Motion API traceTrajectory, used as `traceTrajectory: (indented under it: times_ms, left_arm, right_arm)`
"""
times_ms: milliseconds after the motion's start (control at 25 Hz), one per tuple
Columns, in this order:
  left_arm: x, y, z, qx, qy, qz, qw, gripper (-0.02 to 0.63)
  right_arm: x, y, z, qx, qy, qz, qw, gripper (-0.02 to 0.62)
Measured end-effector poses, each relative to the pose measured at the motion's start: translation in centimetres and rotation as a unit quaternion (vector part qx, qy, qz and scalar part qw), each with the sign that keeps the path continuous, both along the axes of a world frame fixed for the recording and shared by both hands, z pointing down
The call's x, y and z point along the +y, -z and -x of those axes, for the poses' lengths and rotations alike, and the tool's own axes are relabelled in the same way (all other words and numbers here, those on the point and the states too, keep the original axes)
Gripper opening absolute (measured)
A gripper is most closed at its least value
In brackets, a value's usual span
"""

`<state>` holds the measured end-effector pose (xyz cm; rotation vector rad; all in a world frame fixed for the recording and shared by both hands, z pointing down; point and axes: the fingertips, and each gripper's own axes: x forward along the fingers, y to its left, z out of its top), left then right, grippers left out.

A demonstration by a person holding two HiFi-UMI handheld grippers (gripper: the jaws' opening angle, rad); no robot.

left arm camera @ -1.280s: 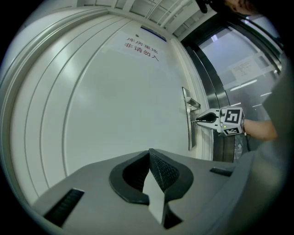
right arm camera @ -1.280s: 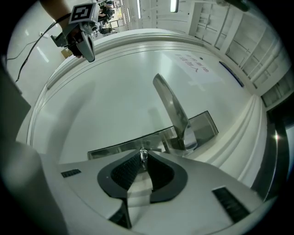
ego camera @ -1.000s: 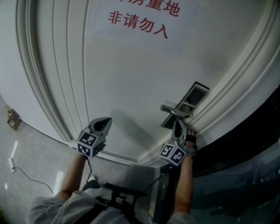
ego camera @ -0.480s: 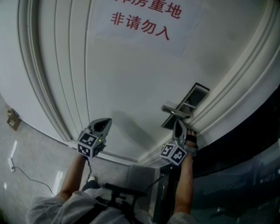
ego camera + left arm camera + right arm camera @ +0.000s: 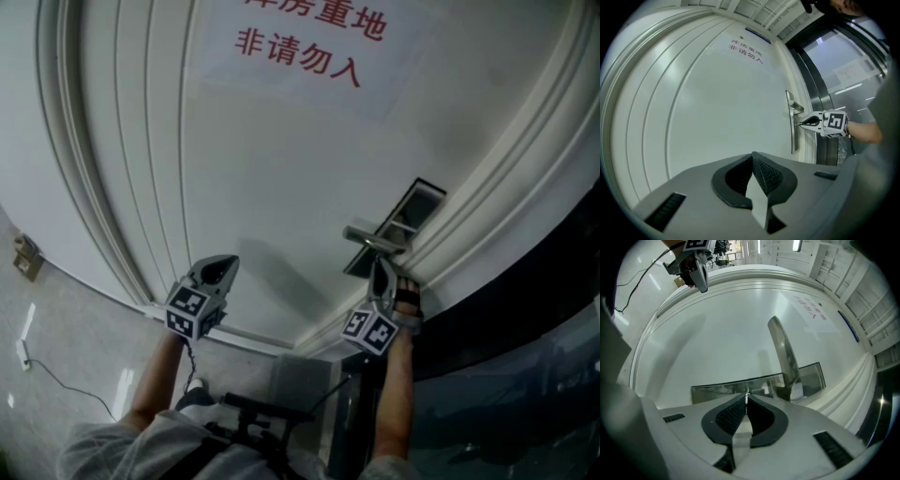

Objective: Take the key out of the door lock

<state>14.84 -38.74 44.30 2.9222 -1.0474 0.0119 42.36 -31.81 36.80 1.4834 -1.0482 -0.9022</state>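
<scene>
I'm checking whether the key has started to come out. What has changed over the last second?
Nothing visibly changed. The right tongs stay shut on the key, still at the lock plate below the handle. The left tongs stay shut and empty, held off the door.

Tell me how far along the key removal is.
Done: the right gripper is at the lock plate, below the handle. In hand: its fingers are closed on a thin sliver at their tips, apparently the key, which still sits in the plate. Left: pulling it out. The left gripper is shut, empty, away from the lock plate.
</scene>
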Motion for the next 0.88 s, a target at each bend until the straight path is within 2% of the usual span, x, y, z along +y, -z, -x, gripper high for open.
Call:
traceTrajectory:
  times_ms: [480,880]
  left_arm:
    - [-0.19,-0.27,-0.03,0.002,-0.001,0.004,1.0000,0.007]
    - [0.00,-0.16,0.48,0.005,0.000,0.003,1.0000,0.006]
  right_arm:
    - [0.01,-0.14,-0.07,0.054,-0.010,0.026,0.998,0.021]
    - [0.39,-0.18,0.17,0.053,-0.011,0.025,0.998,0.021]
